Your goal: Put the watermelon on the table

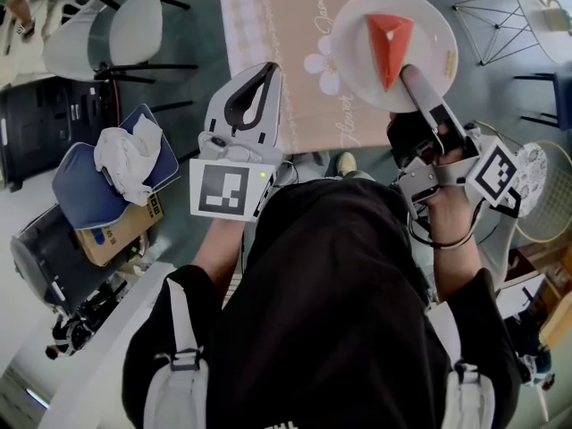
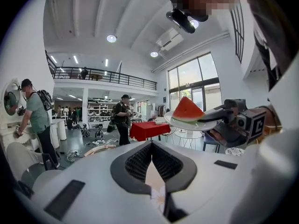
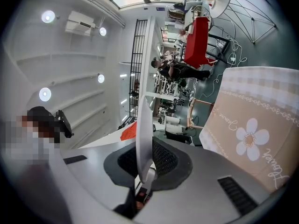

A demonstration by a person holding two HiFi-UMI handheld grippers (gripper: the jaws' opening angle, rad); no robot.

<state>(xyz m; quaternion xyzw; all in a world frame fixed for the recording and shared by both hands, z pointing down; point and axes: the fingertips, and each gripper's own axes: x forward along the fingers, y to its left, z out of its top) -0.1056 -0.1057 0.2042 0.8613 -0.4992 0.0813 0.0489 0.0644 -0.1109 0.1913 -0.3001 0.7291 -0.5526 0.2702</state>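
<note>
A red watermelon wedge (image 1: 391,43) lies on a white plate (image 1: 357,34). My right gripper (image 1: 413,74) is shut on the plate's near rim and holds it above the beige flowered tablecloth (image 1: 286,52). The right gripper view shows the plate (image 3: 145,101) edge-on between the jaws, the wedge (image 3: 129,130) behind it. My left gripper (image 1: 268,68) hovers over the table's near edge, left of the plate, shut with nothing in it. From the left gripper view (image 2: 152,146) the plate (image 2: 194,124) and wedge (image 2: 187,111) float at the right, held by the right gripper (image 2: 219,118).
A white chair (image 1: 116,34) stands at the left, with a blue bag (image 1: 80,190) carrying white cloth and a cardboard box (image 1: 116,235) nearer. Wire-frame stools (image 1: 496,25) and a round white table (image 1: 545,7) are at the right. People (image 2: 124,118) and a red-draped table (image 2: 149,129) stand farther off.
</note>
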